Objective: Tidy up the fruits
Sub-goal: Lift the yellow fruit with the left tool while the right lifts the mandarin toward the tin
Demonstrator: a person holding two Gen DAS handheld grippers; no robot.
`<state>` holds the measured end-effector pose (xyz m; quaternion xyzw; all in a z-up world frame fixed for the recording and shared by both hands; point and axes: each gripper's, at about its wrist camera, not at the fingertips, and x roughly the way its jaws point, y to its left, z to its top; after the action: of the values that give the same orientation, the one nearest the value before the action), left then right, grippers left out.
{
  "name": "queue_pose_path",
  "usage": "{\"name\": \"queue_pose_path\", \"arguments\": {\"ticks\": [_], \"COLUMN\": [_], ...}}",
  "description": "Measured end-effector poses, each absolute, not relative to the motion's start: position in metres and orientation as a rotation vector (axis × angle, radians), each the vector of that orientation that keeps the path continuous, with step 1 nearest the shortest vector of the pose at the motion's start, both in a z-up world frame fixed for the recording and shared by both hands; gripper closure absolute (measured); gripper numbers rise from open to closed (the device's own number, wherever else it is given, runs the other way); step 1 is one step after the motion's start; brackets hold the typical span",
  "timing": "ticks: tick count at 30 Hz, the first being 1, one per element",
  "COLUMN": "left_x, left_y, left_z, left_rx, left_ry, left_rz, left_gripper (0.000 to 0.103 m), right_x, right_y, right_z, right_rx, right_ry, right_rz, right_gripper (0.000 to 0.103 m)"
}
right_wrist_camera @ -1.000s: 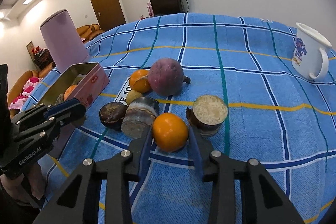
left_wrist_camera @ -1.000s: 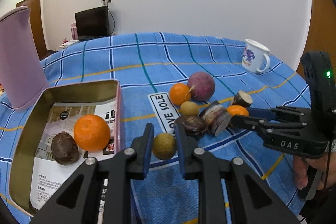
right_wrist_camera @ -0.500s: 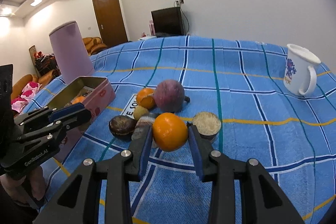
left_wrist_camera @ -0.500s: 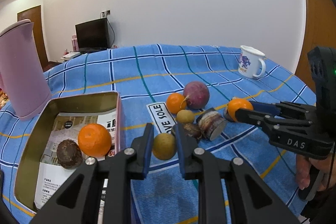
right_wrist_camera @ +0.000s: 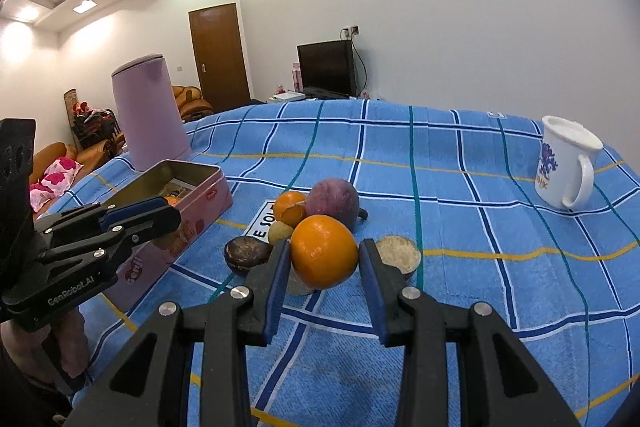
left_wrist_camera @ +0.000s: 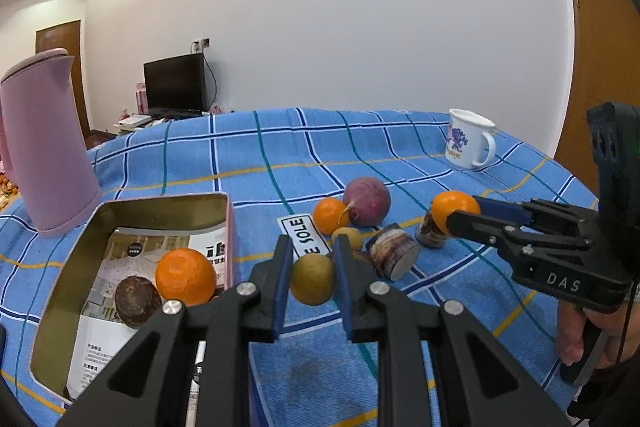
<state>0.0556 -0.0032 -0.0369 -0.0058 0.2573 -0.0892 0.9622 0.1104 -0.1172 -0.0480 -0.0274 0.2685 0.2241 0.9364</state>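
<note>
The tin (left_wrist_camera: 228, 223) lies just left of the left hand-held gripper (left_wrist_camera: 311, 277), clamped on a yellow fruit (left_wrist_camera: 313, 278); the right hand-held gripper (right_wrist_camera: 323, 259), clamped on an orange (right_wrist_camera: 323, 255), is farther off

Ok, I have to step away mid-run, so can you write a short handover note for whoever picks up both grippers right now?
Left gripper: jaws shut on a yellow-green fruit, held above the cloth.
Right gripper: jaws shut on an orange, also lifted.
Done: one orange and one dark brown fruit lie in the pink tin.
Left: put both held fruits in the tin, then the small orange, purple fruit, small yellow fruit, dark fruit and the cut pieces on the cloth.
</note>
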Motion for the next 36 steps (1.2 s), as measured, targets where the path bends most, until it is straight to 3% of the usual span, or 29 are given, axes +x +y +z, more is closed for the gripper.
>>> {"name": "queue_pose_path", "arguments": {"ticks": [36], "left_x": [0.036], "left_y": [-0.005], "left_z": [-0.029], "left_rx": [0.014], "left_ry": [0.423], "left_rz": [-0.136], "left_gripper": [0.081], "right_x": [0.088], "right_y": [-0.119], "right_z": [-0.038], "right_rx": [-0.072], "right_ry": [0.415], "right_rz": [0.474], "right_gripper": [0.066]}}
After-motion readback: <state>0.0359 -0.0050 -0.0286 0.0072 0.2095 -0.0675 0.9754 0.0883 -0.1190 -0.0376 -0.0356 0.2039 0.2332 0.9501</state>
